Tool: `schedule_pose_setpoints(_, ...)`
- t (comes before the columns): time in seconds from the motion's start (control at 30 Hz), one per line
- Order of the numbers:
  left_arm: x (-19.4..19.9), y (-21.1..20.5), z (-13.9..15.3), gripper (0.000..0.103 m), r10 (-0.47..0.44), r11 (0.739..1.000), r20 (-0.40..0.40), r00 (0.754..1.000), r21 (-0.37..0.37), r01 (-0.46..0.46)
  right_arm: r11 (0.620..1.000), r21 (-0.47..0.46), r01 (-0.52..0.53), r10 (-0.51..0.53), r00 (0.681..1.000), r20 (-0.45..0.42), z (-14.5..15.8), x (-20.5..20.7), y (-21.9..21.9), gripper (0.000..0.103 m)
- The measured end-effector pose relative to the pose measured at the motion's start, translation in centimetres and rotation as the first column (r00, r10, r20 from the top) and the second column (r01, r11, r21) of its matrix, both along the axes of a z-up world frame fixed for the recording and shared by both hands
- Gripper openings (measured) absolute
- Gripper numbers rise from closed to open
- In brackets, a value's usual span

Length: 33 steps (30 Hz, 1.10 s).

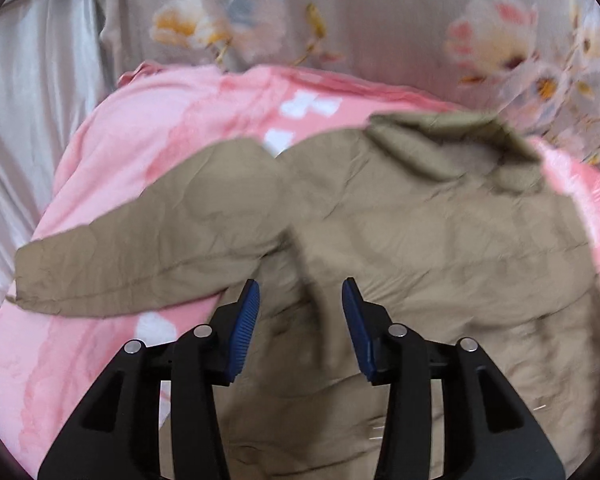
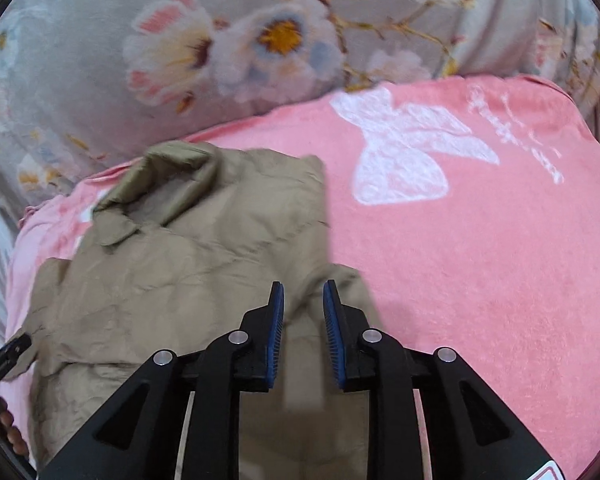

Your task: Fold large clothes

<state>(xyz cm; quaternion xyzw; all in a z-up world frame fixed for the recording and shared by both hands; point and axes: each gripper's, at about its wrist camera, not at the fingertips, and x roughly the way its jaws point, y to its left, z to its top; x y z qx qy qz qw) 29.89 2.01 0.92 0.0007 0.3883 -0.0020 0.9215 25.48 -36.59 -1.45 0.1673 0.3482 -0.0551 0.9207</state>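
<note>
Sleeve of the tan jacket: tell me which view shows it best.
Left wrist view: the sleeve lies stretched out leftward, cuff to shoulder, on the pink blanket. The right wrist view shows the jacket body and collar, but no spread sleeve.

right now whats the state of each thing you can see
jacket: lying spread on the blanket, wrinkled, not yet folded up
sleeve: stretched out flat to the left side
collar: rumpled, standing up a bit
blanket: spread flat under the jacket
left gripper: open, cloth below, not pinched
right gripper: open, narrow gap, nothing pinched
</note>
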Motion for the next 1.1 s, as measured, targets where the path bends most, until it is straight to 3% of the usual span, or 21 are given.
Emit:
schedule_pose_setpoints(0.13,0.8,-5.1,0.9,0.042,-0.105,0.994,-0.012,0.994,-0.023,0.105,0.991,-0.047,-0.128,0.128,0.992,0.005,1.1,1.5,5.3,0.021)
schedule_pose_setpoints(0.33,2.4,-10.2,-3.8,0.042,-0.134,0.99,-0.108,0.985,0.039,0.139,0.961,-0.12,-0.25,0.238,0.966,-0.1,-1.8,4.7,11.2,0.019)
schedule_pose_setpoints(0.4,2.4,-10.4,-5.2,0.043,-0.124,0.99,-0.105,0.987,0.052,0.13,0.956,-0.14,-0.256,0.237,0.962,-0.138,-3.4,5.3,11.7,0.018)
schedule_pose_setpoints(0.6,1.7,-10.1,-7.2,0.044,-0.116,0.991,-0.062,0.991,0.055,0.12,0.962,-0.101,-0.253,0.238,0.961,-0.139,-5.4,5.4,11.3,0.015)
schedule_pose_setpoints(1.1,1.4,-10.3,-7.8,0.044,-0.112,0.991,-0.026,0.993,0.069,0.114,0.959,-0.141,-0.245,0.23,0.966,-0.118,-5.9,5.3,11.7,0.015)
